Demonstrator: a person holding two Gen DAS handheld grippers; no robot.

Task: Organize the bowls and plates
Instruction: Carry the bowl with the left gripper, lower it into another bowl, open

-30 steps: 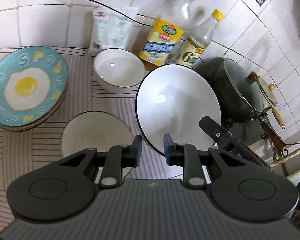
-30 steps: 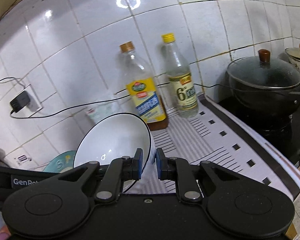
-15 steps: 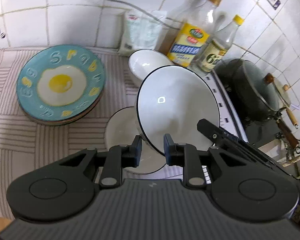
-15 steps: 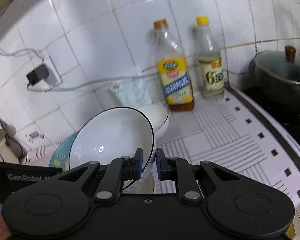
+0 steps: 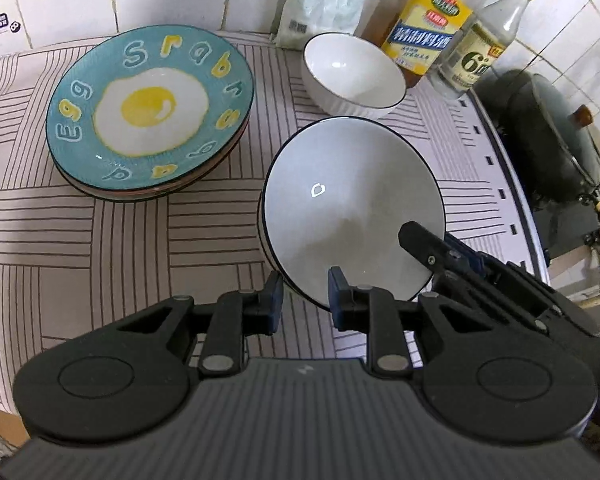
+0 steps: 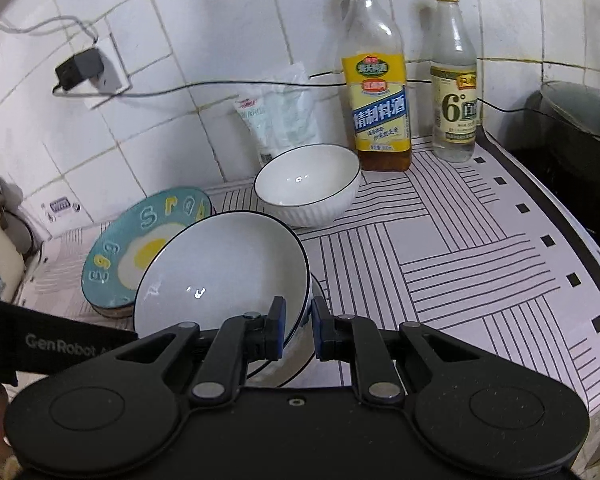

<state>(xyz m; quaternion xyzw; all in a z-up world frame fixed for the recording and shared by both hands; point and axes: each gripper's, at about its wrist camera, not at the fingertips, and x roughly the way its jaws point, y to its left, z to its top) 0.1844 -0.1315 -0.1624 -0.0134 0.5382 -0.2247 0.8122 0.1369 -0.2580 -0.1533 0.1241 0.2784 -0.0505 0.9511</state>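
Observation:
My right gripper [image 6: 297, 332] is shut on the rim of a white bowl with a dark rim [image 6: 220, 272] and holds it tilted just over a second white bowl [image 6: 296, 368], whose edge shows under it. The held bowl also shows in the left wrist view [image 5: 352, 208]. My left gripper [image 5: 302, 304] is close in front of that bowl with its jaws a little apart and holds nothing. A third white bowl [image 5: 354, 74] stands at the back. A stack of plates topped by a blue egg plate [image 5: 150, 110] lies at the left.
A yellow-label bottle [image 6: 378, 80], a clear bottle [image 6: 456, 80] and a white bag [image 6: 278, 116] stand against the tiled wall. A dark pot with a lid [image 5: 548, 132] sits on the stove at the right. A charger and cable [image 6: 80, 68] hang on the wall.
My right gripper has carried the bowl left and down over the lower bowl, which it now covers. Both views have shifted left toward the plate stack.

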